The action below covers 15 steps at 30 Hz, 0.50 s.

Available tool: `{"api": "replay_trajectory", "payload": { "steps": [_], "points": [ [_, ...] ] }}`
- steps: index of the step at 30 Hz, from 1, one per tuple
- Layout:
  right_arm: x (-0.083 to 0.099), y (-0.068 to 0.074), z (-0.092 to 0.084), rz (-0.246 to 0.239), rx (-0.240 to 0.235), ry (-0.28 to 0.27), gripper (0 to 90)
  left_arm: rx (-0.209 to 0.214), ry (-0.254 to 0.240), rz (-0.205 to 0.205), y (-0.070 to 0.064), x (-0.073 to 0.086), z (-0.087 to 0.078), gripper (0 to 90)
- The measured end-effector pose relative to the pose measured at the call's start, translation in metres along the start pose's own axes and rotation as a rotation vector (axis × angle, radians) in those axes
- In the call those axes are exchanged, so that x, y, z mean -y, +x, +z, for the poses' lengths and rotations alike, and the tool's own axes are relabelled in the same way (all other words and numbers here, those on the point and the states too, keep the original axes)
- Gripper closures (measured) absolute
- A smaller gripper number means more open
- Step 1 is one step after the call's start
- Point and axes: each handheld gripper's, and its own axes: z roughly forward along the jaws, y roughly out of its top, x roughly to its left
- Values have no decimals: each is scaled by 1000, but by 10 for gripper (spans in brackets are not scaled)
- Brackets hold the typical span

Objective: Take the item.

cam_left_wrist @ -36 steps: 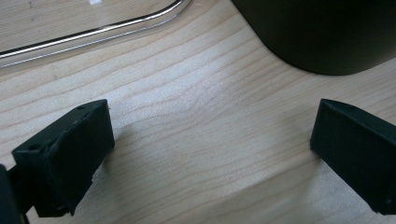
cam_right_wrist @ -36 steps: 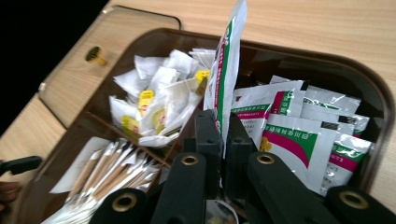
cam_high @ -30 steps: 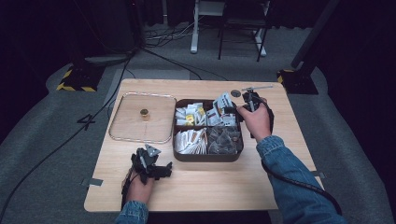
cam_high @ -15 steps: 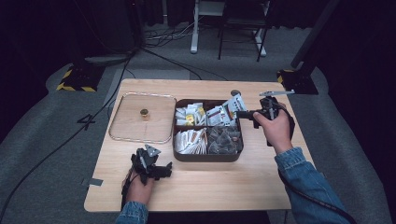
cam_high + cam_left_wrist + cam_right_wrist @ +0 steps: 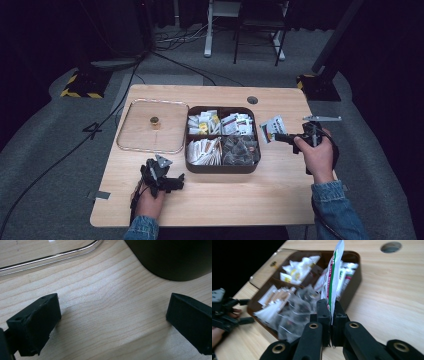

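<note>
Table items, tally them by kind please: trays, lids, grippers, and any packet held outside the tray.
Divided trays: 1, the dark tray holding packets.
Clear lids: 1, the lid lying left of the tray.
Grippers: 2, left gripper open, right gripper shut on a packet.
Packets outside the tray: 1, the packet.
Total: 5.

From above, the print on the packet [image 5: 272, 129] is too small to read. In the left gripper view the box [image 5: 175, 257] and the clear lid [image 5: 50, 257] run off the top edge. The right gripper view blurs the sachets [image 5: 287, 302] in the box.
</note>
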Motion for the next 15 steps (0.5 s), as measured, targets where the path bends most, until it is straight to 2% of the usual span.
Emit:
{"api": "replay_trajectory", "payload": {
  "steps": [4, 9, 15],
  "points": [
    [11, -10, -2, 9, 22, 25, 885, 0, 0, 1, 0, 0, 0, 0],
    [20, -21, -7, 22, 38, 30, 885, -1, -1, 2, 0, 0, 0, 0],
    [32, -34, -12, 57, 71, 49, 885, 0, 0, 0, 0, 0, 0, 0]
  ]
}}
